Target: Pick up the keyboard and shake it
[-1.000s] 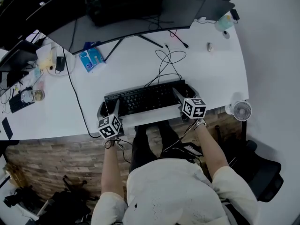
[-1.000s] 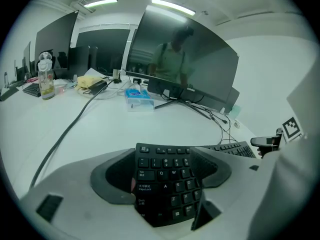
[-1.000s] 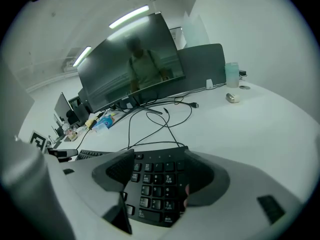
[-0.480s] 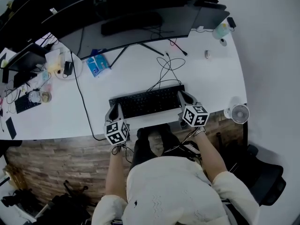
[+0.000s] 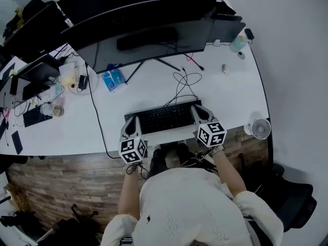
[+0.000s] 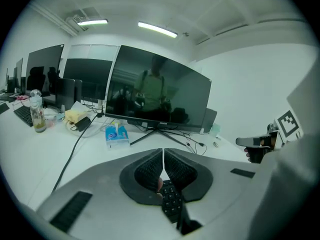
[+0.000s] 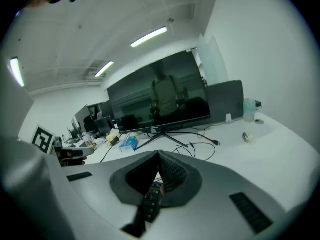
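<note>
Head view: the keyboard (image 5: 164, 118) sits just below centre frame, over the near edge of the desk (image 5: 230, 94). The left gripper (image 5: 132, 125) is at its left end and the right gripper (image 5: 198, 113) at its right. It looks lifted clear, but that's hard to call from straight above.

Left gripper view: the left gripper (image 6: 163, 153) has just been closing and its jaws are clamped on the keyboard (image 6: 172, 204) at bottom centre.

Right gripper view: same deal, the right gripper (image 7: 159, 156) is pinching the keyboard (image 7: 149, 202).

So I'd say the pickup is pretty much done and the shaking is what's left.
</note>
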The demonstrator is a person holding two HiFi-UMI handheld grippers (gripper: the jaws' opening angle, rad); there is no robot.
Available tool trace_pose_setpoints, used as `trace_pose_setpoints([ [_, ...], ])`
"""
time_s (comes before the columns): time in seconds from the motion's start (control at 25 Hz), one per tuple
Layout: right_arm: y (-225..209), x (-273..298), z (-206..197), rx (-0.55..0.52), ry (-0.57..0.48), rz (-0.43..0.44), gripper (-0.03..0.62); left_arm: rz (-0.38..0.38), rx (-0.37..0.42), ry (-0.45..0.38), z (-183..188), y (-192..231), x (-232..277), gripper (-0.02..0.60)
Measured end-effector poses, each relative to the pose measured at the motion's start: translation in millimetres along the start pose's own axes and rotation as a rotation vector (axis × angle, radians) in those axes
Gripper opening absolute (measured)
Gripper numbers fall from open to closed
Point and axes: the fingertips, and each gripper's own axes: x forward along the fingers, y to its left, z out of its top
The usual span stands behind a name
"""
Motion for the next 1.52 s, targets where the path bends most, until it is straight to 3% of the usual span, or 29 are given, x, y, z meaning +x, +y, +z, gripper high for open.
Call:
trace_pose_setpoints([
  [0.36,38,-18,50,-0.063,-0.114,0.076,0.000,-0.045,0.016,-0.110,50,-20,-22,0.021],
  [0.76,49,-50,129,-0.029,-0.272,0.109,0.000,-0.099,0.063,-0.296,137,-45,-47,0.021],
  [1.04,61,-71,176,-0.064,-0.371,0.115,0.000,-0.084,0.085,-0.400,183,-53,-66,0.021],
  [1.28,83,-80,203,-0.110,-0.433,0.151,0.000,-0.066,0.103,-0.458,208,-52,-75,0.021],
  [1.52,94,-80,212,-0.135,-0.458,0.137,0.000,-0.049,0.098,-0.443,202,-55,-73,0.021],
])
